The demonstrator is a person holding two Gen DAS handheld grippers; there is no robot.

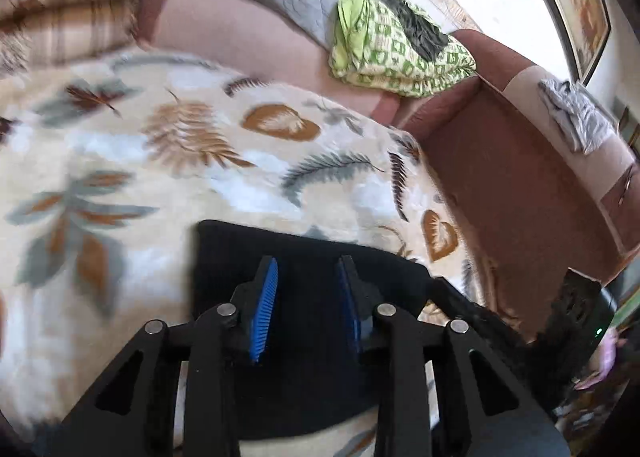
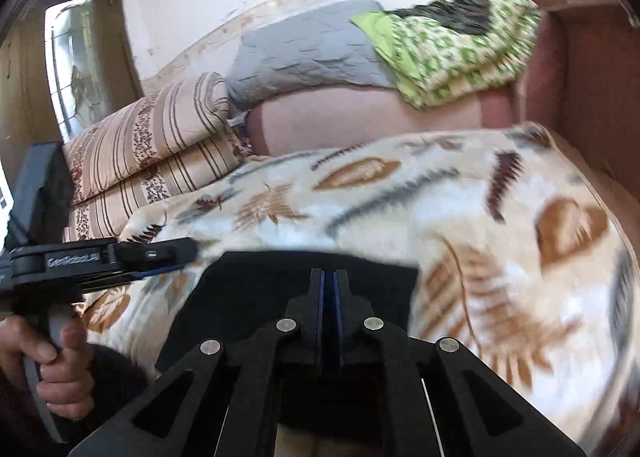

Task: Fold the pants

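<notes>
Folded pants [image 1: 308, 257] at risk of coming undone.
Left gripper [image 1: 307, 277] parted, empty; right gripper [image 2: 329, 285] clenched, grasp unclear, could snag cloth.

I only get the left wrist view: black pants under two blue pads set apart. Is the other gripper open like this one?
Observer: No. The right gripper has its pads pressed together, over the black pants.
Operator: Who carries the one I look through?
Observer: A hand grips the handle of the left gripper, at the right wrist view's left edge.
Operator: Anything else I miss?
Observer: A wooden door with a glass pane, far left.
</notes>
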